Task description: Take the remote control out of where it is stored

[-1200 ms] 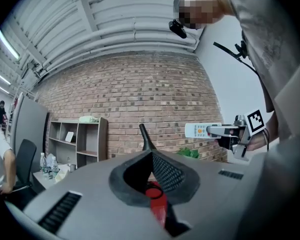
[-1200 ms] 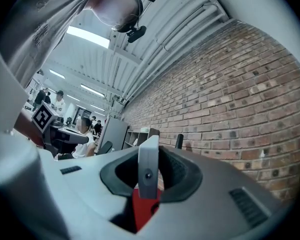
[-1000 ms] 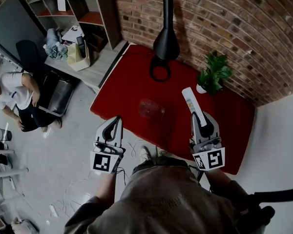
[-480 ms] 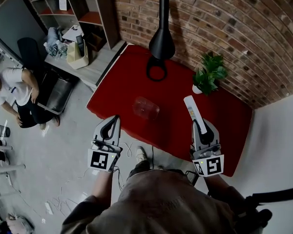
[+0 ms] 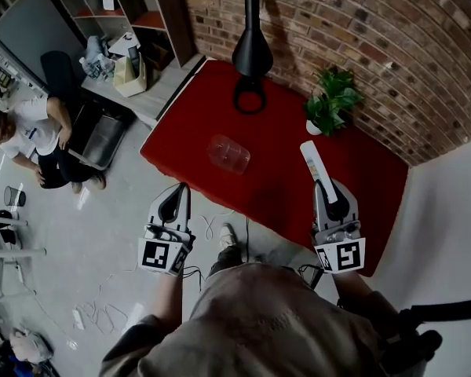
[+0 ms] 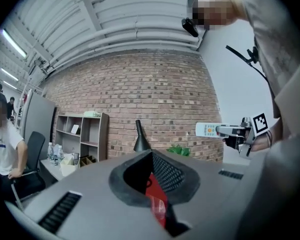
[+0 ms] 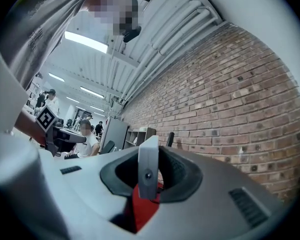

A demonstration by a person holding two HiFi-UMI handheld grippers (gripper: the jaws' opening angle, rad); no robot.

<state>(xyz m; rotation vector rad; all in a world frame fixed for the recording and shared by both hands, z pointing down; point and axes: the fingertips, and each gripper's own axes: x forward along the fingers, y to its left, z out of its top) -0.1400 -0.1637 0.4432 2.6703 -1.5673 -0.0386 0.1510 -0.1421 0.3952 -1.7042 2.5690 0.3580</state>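
Right gripper (image 5: 330, 196): jaws pinch the rear end of the remote (image 5: 314, 163). The remote is a slim white bar. It sticks straight out ahead of the jaws, in the air, touching nothing else. In the right gripper view its end face (image 7: 148, 168) stands upright between the pads, flat and pale, with one small dark dot in it. In the left gripper view its button face shows, one button orange.

Left gripper (image 5: 180, 193): tips pressed together, nothing between them. The pads are dark and ribbed. It is level with the right gripper and well to its left.

Surface: a table (image 5: 275, 171) with a matte red top lies below and ahead of both grippers; the remote hangs over its near right part. Left gripper is just short of the near edge, over the floor (image 5: 102, 234).

- Ahead of the left gripper on the table: a clear jar (image 5: 229, 153), lying on its side.
- Farther ahead: a black cone (image 5: 252, 47), tall and narrow-necked, with a ring at its foot.
- Ahead of the remote tip: a small green plant (image 5: 331, 104) in a white pot.

Room: a red-brown brick wall (image 5: 424, 45) runs behind the table. The floor is smooth and grey. Far left of the left gripper are an open shelf (image 5: 137, 10) and a seated person (image 5: 31, 136).
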